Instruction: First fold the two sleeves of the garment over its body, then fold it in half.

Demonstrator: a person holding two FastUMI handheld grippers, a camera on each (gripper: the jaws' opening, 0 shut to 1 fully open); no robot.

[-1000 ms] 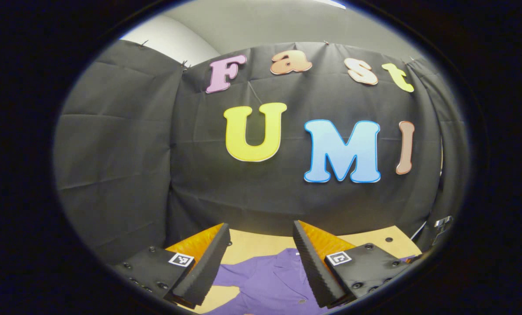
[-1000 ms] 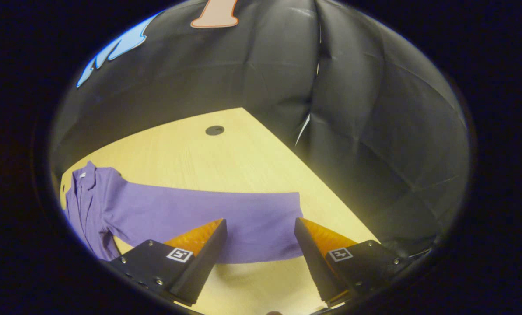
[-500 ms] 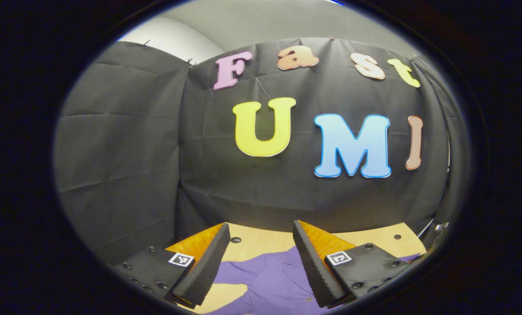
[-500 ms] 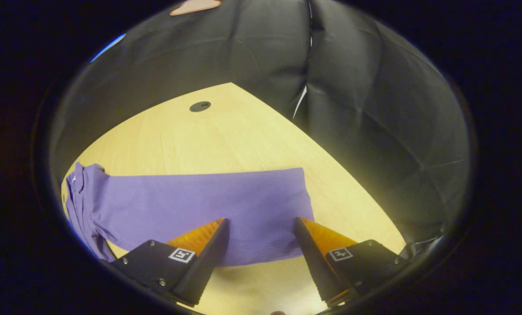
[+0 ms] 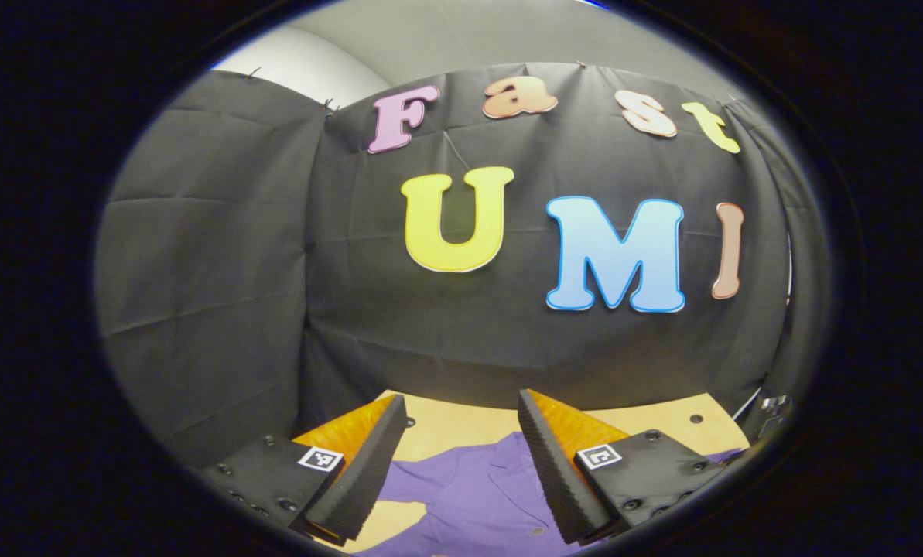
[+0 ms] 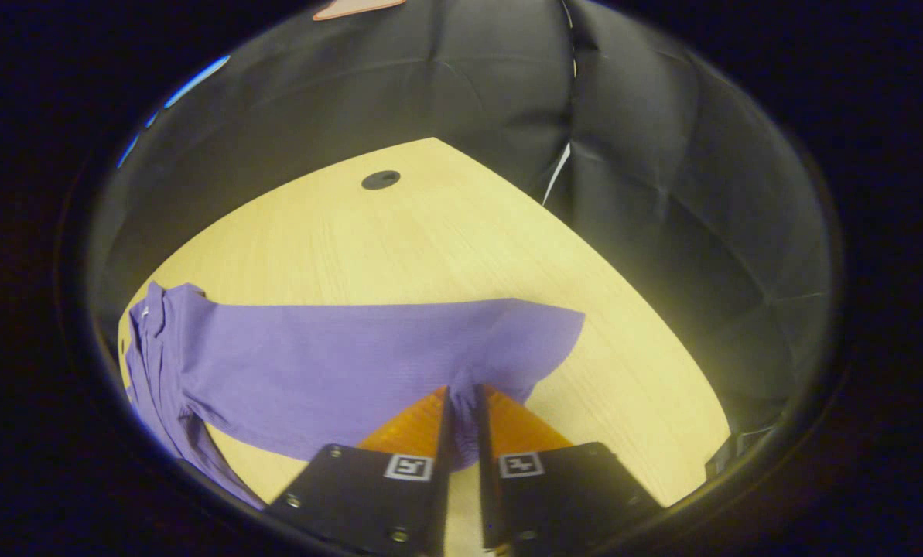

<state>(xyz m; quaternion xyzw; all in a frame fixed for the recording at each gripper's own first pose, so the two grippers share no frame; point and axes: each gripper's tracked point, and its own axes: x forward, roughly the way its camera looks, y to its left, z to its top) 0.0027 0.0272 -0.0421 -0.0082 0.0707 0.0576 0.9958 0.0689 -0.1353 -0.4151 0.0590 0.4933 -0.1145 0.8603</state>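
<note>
Left gripper (image 5: 461,422): fingers spread wide, nothing between them, held above the purple garment (image 5: 476,495), which lies on the wooden table (image 5: 461,424) near the black cloth wall (image 5: 198,271). Right gripper (image 6: 461,391): fingers pinched together on the near edge of a sleeve (image 6: 368,363) stretched flat across the table's near right part; collar end far left.

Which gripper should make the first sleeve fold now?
Right. The right gripper is shut on the sleeve near its cuff, ready to lift. The left gripper is open above the shirt, holding nothing.
</note>
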